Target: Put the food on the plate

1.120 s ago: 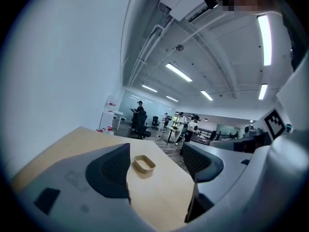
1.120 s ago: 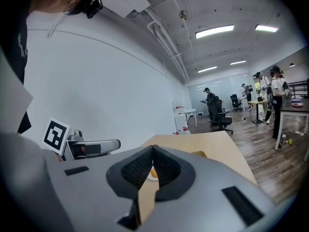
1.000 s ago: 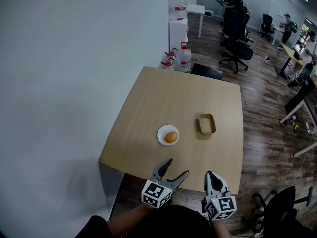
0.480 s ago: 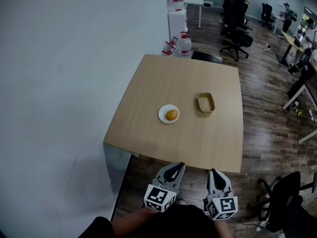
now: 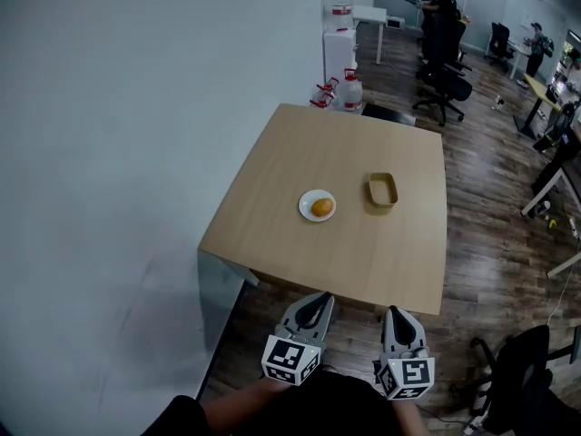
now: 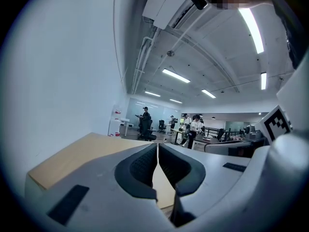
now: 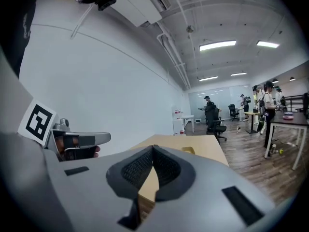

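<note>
1. The left hand-held gripper (image 5: 317, 299) is shut tight, pads meeting, nothing between them
2. The right hand-held gripper (image 5: 394, 313) is likewise closed and empty
3. Both hang short of the desk's (image 5: 272, 198) near edge, close to the person's body
4. The orange food (image 5: 321, 208) sits on the white plate (image 5: 307, 199) mid-desk, with a tan tray (image 5: 371, 192) near it on the right

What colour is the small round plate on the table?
White; the plate shows best in the head view, holding an orange-brown piece of food.
</note>
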`<state>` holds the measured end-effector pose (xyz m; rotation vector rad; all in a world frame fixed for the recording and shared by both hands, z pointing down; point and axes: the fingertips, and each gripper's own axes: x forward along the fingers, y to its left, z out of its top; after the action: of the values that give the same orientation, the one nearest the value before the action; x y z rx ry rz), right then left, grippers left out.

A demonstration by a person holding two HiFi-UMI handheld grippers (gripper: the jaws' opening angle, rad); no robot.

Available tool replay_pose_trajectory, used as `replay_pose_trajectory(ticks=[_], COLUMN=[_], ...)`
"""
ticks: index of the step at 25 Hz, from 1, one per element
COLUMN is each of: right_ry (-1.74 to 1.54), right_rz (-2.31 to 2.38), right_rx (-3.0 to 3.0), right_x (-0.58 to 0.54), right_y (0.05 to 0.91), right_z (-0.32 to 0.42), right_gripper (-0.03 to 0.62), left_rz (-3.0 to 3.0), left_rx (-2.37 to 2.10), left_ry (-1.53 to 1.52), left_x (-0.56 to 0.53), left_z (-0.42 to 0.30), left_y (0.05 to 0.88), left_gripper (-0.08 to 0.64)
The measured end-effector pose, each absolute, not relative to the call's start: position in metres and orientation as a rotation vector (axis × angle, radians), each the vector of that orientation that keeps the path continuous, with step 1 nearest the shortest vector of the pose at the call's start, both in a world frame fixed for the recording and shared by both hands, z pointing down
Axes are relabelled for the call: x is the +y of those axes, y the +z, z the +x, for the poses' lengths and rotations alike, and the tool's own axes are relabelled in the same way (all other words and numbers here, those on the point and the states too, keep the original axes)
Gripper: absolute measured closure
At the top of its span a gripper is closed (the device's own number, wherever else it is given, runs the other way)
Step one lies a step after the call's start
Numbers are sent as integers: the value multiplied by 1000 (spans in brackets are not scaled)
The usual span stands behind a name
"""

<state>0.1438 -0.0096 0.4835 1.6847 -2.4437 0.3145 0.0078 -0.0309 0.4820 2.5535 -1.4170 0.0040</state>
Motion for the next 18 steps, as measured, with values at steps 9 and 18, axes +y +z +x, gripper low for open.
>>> replay_pose_trajectory(ticks=[9,18], right_ry=[236,243], right_rz=[1745,1747], right_rx=[-2409,-2384], right_x=[-7,2], right_y=[470,479], right_z=[171,181], right_gripper=[532,533], left_rz=[2527,2536], left_rx=[-1486,-1466], left_ry=[-15,-34], left_x=[-29,-23], left_z=[-5,-1], left_y=[477,480], left_gripper=[537,537])
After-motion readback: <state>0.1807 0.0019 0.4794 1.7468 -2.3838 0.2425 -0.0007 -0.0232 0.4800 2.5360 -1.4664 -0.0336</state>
